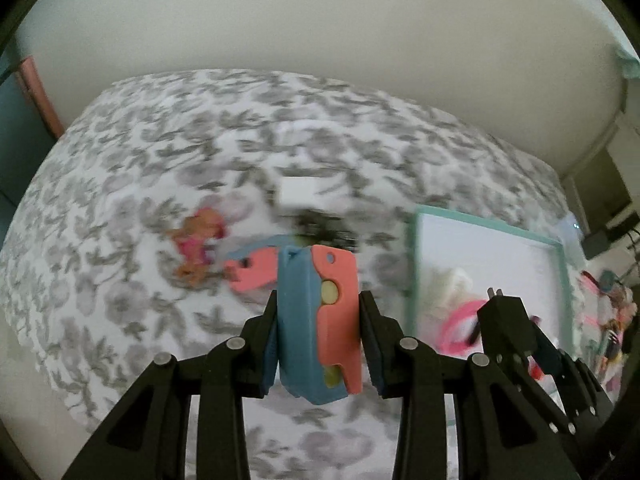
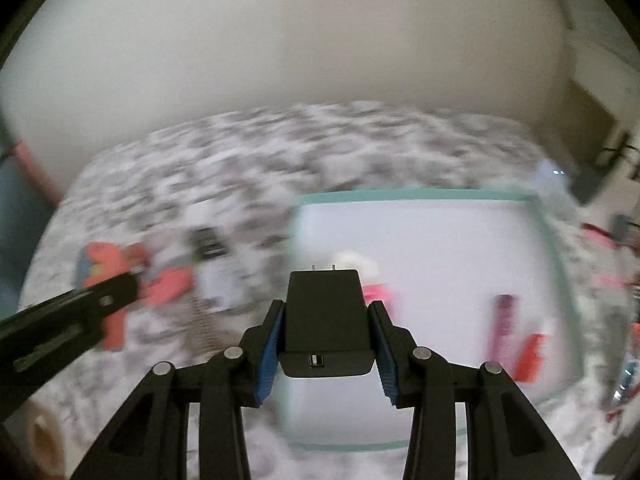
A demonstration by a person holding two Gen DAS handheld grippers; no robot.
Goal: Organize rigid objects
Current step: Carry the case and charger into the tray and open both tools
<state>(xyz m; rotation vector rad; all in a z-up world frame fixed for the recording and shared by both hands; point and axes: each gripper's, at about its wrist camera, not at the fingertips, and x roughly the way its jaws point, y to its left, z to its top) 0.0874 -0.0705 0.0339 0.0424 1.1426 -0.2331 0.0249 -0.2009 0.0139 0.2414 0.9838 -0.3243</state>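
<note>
While both grippers hang above a bed with a grey floral cover [image 1: 160, 152], each has something clamped between its blue pads. The left gripper [image 1: 318, 320] holds a blue-and-coral toy [image 1: 316, 320] upright, its pads pressing on the toy's two flat sides, with a yellow-green spot showing on the coral face. The right gripper [image 2: 326, 328] grips a black charger [image 2: 326, 316] by its sides, prongs pointing away from the camera and a USB port facing it.

Below and ahead of the charger lies a white tray [image 2: 440, 240] with a teal rim, resting on the cover. Inside it are a pink item [image 2: 378, 294], a dark purple stick [image 2: 505, 320] and a red-orange piece [image 2: 530, 356], all blurred. Left of the tray, on the cover, lie another coral piece [image 1: 250, 274], a small orange and pink figure [image 1: 198, 240], a white box [image 1: 306, 192] and a dark object [image 2: 208, 242].

In the left wrist view the right gripper [image 1: 506, 312] appears at lower right, over the tray's near side. A plain pale wall [image 1: 320, 20] rises behind the bed.
</note>
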